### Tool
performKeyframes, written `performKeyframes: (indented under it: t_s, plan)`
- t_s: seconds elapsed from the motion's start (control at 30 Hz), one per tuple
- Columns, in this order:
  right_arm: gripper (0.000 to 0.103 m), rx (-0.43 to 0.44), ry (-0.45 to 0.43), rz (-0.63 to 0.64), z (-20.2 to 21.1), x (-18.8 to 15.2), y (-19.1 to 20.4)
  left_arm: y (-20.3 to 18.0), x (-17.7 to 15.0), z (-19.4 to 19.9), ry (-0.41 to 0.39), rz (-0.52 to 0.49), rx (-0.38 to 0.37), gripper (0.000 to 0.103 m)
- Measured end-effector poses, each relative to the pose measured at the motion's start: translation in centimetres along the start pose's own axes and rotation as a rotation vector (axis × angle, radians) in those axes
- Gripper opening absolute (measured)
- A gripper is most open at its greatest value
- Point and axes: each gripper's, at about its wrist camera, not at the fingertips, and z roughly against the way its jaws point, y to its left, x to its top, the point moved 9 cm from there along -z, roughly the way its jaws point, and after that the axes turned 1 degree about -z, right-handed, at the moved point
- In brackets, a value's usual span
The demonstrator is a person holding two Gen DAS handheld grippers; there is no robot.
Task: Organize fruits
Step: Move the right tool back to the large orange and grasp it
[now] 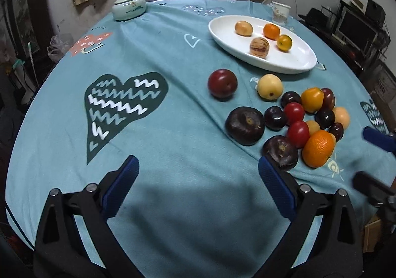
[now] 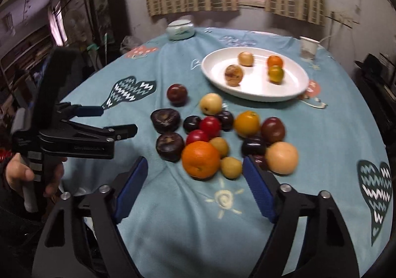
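The fruits of the task lie in a loose heap on the table [image 1: 153, 134], on its light blue cloth, near us and to the right. The nearest is a big orange [image 2: 201, 159], with a small yellow fruit [image 2: 231, 167] touching it on the right and a pale round fruit [image 2: 282, 157] further right. We judge the orange firm and rather heavy, with a rough skin that should not slip; we would take it across its widest middle, from the two sides. The red tomatoes [image 2: 210, 126] and the dark plums [image 2: 192, 124] look smooth and shiny, so they may slide and may bruise; a soft closing at their middle seems better. The two dark flat fruits [image 2: 165, 120] on the left of the heap are wide and low, so we think a hold at their sides is safest. All are round and can roll if a neighbour is pushed.

Farther away stands a white oval plate [image 2: 294, 91], which already carries four fruits. A red plum [image 2: 176, 93] and a yellow pear-like fruit [image 2: 210, 103] lie alone between heap and plate.

The right tongs [image 2: 195, 187] stand released and empty, just before the orange. The left tongs [image 1: 198, 179] are released wide and empty too, above bare cloth to the left of the heap.
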Motion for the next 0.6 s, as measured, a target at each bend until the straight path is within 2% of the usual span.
performKeyframes:
  t_s: [0.17, 0.23, 0.3, 0.33, 0.47, 0.6]
  plan:
    - [0.056, -0.084, 0.076, 0.046, -3.1, -0.3, -0.1, 1.7, -0.4, 0.9, -0.013, 0.043, 0.001, 0.099]
    - [0.053, -0.074, 0.120, 0.016, -4.3, -0.9, -0.5, 2.0, -0.4, 1.1, -0.013, 0.048, -0.007, 0.099]
    - [0.052, -0.062, 0.110, 0.022, -4.7, -0.8, -0.3, 1.7, -0.4, 0.8, -0.007, 0.033, -0.010, 0.099]
    - [0.046, -0.071, 0.111, 0.033, -4.9, -0.7, -0.2, 1.6, -0.5, 0.6, -0.001, 0.024, -0.008, 0.099]
    - [0.043, -0.068, 0.129, 0.030, -4.7, -0.4, -0.4, 0.5, -0.5, -1.1, 0.034, -0.020, 0.007, 0.099]
    - [0.043, -0.046, 0.118, -0.019, -1.3, -0.7, -1.2, -0.4, -0.3, -2.9, 0.067, -0.062, 0.023, 0.099]
